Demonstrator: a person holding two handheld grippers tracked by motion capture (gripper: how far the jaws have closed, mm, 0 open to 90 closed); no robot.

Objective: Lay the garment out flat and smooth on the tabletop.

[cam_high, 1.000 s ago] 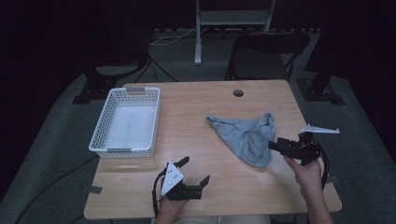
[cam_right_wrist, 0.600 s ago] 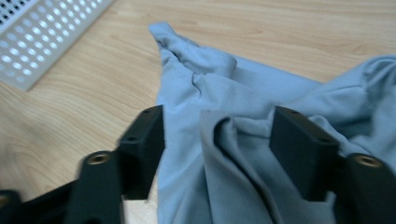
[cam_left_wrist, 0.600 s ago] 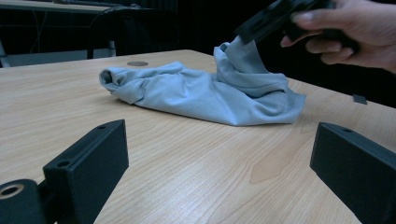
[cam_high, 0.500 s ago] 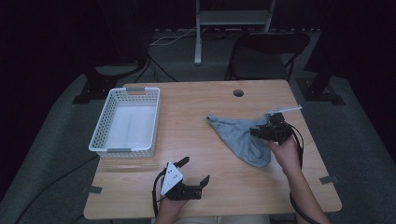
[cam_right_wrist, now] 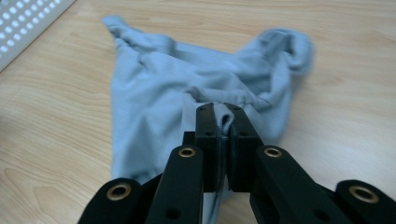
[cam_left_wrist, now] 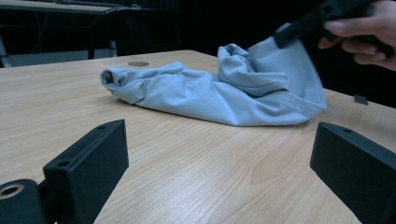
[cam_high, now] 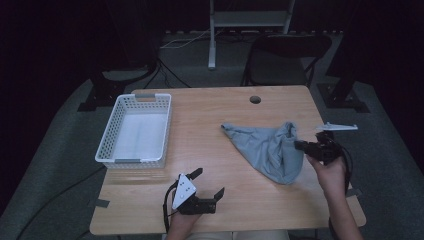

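Observation:
A crumpled light blue cloth [cam_high: 270, 149] lies on the right half of the wooden table [cam_high: 215, 115]. My right gripper [cam_high: 300, 145] is at its right edge, shut on a fold of the cloth [cam_right_wrist: 196, 88], which sticks up between the closed jaws of that gripper [cam_right_wrist: 223, 114]. My left gripper [cam_high: 210, 182] rests near the table's front edge, open, with nothing between its jaws. From the left gripper [cam_left_wrist: 219, 154] the cloth [cam_left_wrist: 210, 91] lies some way ahead, with the right hand [cam_left_wrist: 369, 28] lifting its far edge.
A white plastic basket [cam_high: 135, 131] stands at the table's left. A round hole [cam_high: 255, 99] sits near the far edge. A dark chair [cam_high: 285, 55] and a stand's post are behind the table. Bare wood lies between basket and cloth.
My right gripper went in over the cloth's right edge and closed on it, then drew back right, lifting the fold. The left gripper has stayed put.

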